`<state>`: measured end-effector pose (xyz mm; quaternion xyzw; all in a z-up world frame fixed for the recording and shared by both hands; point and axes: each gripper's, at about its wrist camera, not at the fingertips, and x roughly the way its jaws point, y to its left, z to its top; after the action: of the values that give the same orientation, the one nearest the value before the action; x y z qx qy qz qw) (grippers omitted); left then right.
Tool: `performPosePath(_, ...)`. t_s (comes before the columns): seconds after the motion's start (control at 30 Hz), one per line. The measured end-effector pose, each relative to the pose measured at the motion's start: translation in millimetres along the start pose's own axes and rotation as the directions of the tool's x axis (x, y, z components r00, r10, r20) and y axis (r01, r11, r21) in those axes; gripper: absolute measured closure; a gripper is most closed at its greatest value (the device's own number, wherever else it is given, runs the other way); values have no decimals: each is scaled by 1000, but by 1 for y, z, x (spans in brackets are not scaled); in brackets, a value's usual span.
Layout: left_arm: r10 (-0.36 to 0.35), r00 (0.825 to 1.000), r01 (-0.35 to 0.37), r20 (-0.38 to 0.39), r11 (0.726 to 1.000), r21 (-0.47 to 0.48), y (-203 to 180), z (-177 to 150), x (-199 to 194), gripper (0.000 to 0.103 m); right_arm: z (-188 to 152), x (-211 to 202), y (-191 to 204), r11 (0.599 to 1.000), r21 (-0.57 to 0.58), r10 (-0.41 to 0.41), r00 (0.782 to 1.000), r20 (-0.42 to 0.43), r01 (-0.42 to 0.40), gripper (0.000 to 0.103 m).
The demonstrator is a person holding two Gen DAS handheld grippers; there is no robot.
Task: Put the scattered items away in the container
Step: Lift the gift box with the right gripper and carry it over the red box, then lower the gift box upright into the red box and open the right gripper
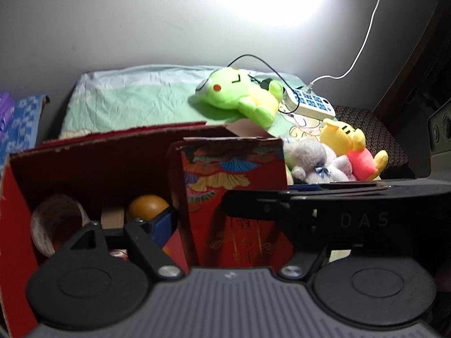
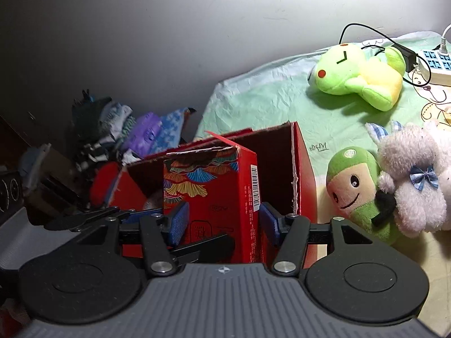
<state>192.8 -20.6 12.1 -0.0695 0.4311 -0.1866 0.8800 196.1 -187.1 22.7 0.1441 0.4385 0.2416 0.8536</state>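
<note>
The right gripper [image 2: 221,221] holds its blue pads wide apart on either side of a small red box [image 2: 214,197], printed with coloured fans, gold lettering and a barcode. That box stands upright inside the larger red carton [image 2: 303,174] on the bed. The left gripper [image 1: 225,219] reaches into the carton; its right finger is hidden, so its state is unclear. Beyond lies a green plush frog [image 2: 358,73].

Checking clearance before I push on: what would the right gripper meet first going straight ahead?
Likely the small red patterned carton, already between the right gripper's open blue pads.
</note>
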Motion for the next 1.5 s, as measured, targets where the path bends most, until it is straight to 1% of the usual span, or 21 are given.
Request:
performPosePath(0.13, -30, 998, 28, -61, 999, -26, 18, -2, 21, 25, -1, 22, 2, 997, -21, -73, 996, -49, 72, 45)
performPosePath(0.23, -46, 993, 42, -107, 998, -41, 23, -1, 28, 25, -3, 27, 14, 989, -68, -135, 990, -36, 132, 43)
performPosePath(0.33, -39, 988, 37, -148, 999, -17, 22, -5, 36, 26, -2, 35, 24, 974, -119, -197, 980, -35, 192, 42)
performPosePath(0.43, -48, 983, 47, -176, 999, -12, 22, -6, 42, 27, -4, 38, 27, 966, -127, -228, 973, -19, 224, 41)
performPosePath(0.53, -55, 979, 55, -197, 998, -6, 21, -4, 42, 29, -5, 35, 25, 966, -101, -240, 971, -10, 238, 41)
performPosePath(0.6, -46, 978, 48, -201, 999, 6, 20, -1, 41, 29, -5, 31, 22, 972, -64, -228, 974, -12, 227, 41)
performPosePath(0.7, -51, 979, 54, -199, 998, 13, 19, 8, 39, 23, -4, 20, 17, 981, 29, -194, 981, 8, 194, 38)
performPosePath(0.77, -43, 979, 51, -199, 998, 36, 15, 12, 42, 17, -4, 15, 14, 979, 60, -196, 980, 31, 194, 39)
performPosePath(0.87, -25, 976, 39, -218, 997, 59, 11, 13, 50, 17, -4, 15, 12, 981, 81, -182, 982, 45, 178, 38)
performPosePath(0.97, -24, 972, 36, -232, 998, 49, 11, 8, 55, 17, -4, 13, 14, 981, 91, -179, 980, 83, 172, 38)
performPosePath(1.07, 8, 974, 1, -227, 999, 41, 13, 7, 55, 17, -4, 7, 16, 980, 60, -194, 971, 137, 188, 38)
performPosePath(1.13, 54, 974, -47, -220, 998, 38, 16, 8, 54, 17, -5, 5, 14, 981, 50, -194, 969, 153, 189, 40)
performPosePath(1.2, 99, 971, -94, -218, 995, 34, 19, 7, 54, 17, -6, 4, 12, 980, 54, -196, 967, 162, 190, 41)
performPosePath(1.27, 104, 970, -106, -218, 994, 4, 24, 7, 53, 17, -9, 3, 10, 977, 44, -213, 962, 169, 209, 45)
performPosePath(1.33, 132, 969, -137, -208, 991, -11, 26, 6, 50, 16, -12, 1, 8, 977, 29, -214, 961, 176, 213, 48)
performPosePath(1.43, 199, 961, -203, -194, 979, -1, 26, 5, 46, 15, -17, -1, 6, 978, 24, -209, 962, 175, 208, 51)
performPosePath(1.5, 230, 955, -234, -185, 972, 3, 26, 4, 42, 14, -19, -1, 5, 979, 30, -202, 964, 171, 200, 52)
